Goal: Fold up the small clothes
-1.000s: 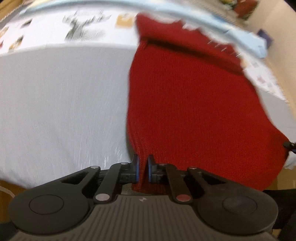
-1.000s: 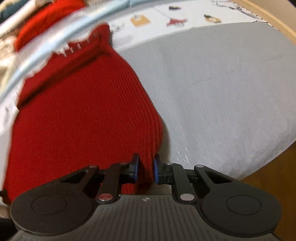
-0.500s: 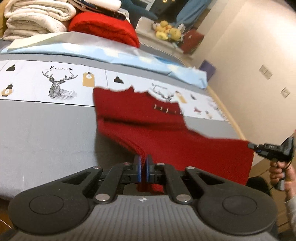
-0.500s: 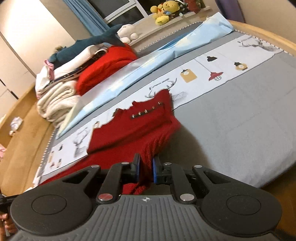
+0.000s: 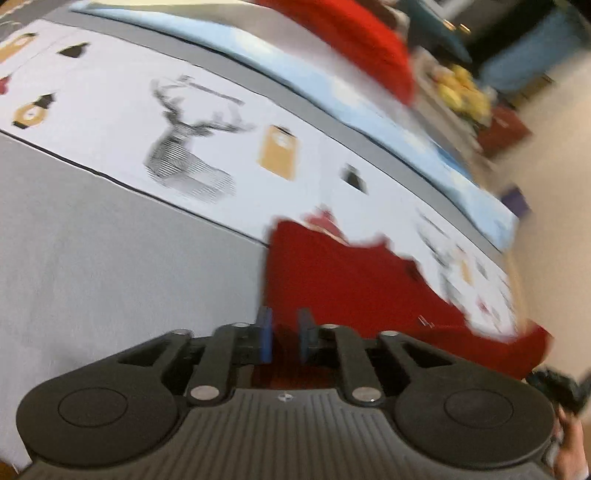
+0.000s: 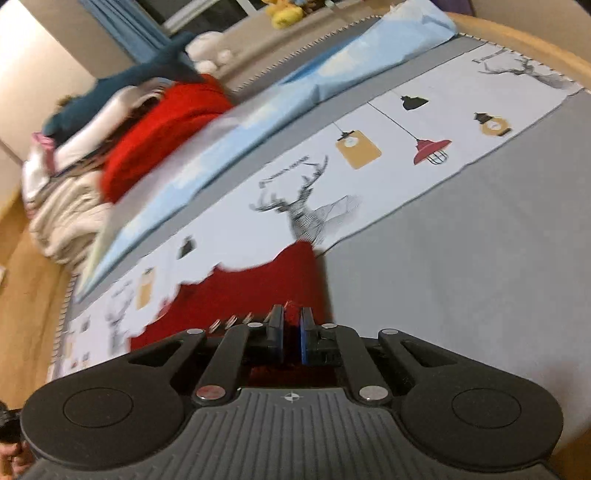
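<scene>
A red knit sweater (image 5: pixel 351 288) lies on the grey bed cover (image 5: pixel 110 258), partly over its white printed band. My left gripper (image 5: pixel 284 334) hovers at the sweater's near left edge. Its jaws are opening, the blue pads (image 5: pixel 264 334) stand apart, and red knit shows in the gap without being pressed. In the right wrist view the sweater (image 6: pixel 251 295) bunches just ahead, a row of small metal clips showing by the fingers. My right gripper (image 6: pixel 291 330) is shut on a fold of the red knit. The picture is motion-blurred.
The white band (image 5: pixel 184 155) carries deer and lamp prints. Beyond it lie a light blue pillow (image 6: pixel 295 85), a red blanket (image 6: pixel 166 125) on stacked bedding, and plush toys (image 6: pixel 284 14). A wooden bed rim (image 6: pixel 535 33) curves at the right. A hand (image 5: pixel 569 450) shows at the lower right.
Both grippers lifted the sweater's hem off the bed and carried it forward toward the collar. The left pads, shut on the knit before, have now come apart. The right stays shut.
</scene>
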{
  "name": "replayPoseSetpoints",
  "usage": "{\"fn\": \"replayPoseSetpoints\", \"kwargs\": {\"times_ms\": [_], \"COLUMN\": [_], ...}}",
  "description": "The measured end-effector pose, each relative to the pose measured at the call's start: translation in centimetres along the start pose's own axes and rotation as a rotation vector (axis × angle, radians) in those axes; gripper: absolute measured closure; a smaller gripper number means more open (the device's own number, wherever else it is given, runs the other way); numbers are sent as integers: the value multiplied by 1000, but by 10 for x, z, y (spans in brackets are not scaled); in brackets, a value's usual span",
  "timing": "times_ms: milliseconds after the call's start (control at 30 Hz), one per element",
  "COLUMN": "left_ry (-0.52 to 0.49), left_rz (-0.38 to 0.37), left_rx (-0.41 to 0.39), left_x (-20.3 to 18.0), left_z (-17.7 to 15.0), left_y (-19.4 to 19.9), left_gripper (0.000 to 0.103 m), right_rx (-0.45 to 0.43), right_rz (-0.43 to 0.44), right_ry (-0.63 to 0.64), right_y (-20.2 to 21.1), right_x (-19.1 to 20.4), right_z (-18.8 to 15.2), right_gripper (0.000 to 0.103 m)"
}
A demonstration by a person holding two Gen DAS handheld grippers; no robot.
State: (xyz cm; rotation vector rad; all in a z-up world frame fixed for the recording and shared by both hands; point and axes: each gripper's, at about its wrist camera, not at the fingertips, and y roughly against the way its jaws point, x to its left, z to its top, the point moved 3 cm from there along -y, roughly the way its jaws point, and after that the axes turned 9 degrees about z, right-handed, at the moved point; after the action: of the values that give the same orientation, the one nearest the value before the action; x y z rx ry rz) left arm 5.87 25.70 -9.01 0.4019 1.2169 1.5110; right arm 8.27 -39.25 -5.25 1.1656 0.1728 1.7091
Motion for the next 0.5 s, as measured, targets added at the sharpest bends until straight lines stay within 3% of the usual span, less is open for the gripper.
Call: {"fn": "replayPoseSetpoints", "kwargs": {"times_ms": [67,133,167,200,300,400,500], "left_ry": [40,88,86,63,-10,-50,-56], "left_rz": [21,30,26,27,58,76,85], "left_rx": [32,76,78,85,158,195,200], "left_x": [10,18,19,18,13,8,6], "left_z": [-1,-2,-3,-6,-15,-20,-19], "left_y": [-17,-25,-28,-32,-55,-71,-80], "left_gripper": [69,63,58,51,49,49,49], "right_rx": [-37,-98,-74,10,23,103,164], "right_rz": [-93,-79,-89,-161,-105,-166,-169], "right_ry": [-45,-102,-110,-155,-140,-47,-101], "right_y": [-25,-35,-42,-52,-65,-82,-94], "right_x": [-15,-31,-39,-46,-45,-45,-55], "right_z": [1,-9,-18,-24,-30,-39,-50], "right_gripper": [86,80,75,74,58,57,57]}}
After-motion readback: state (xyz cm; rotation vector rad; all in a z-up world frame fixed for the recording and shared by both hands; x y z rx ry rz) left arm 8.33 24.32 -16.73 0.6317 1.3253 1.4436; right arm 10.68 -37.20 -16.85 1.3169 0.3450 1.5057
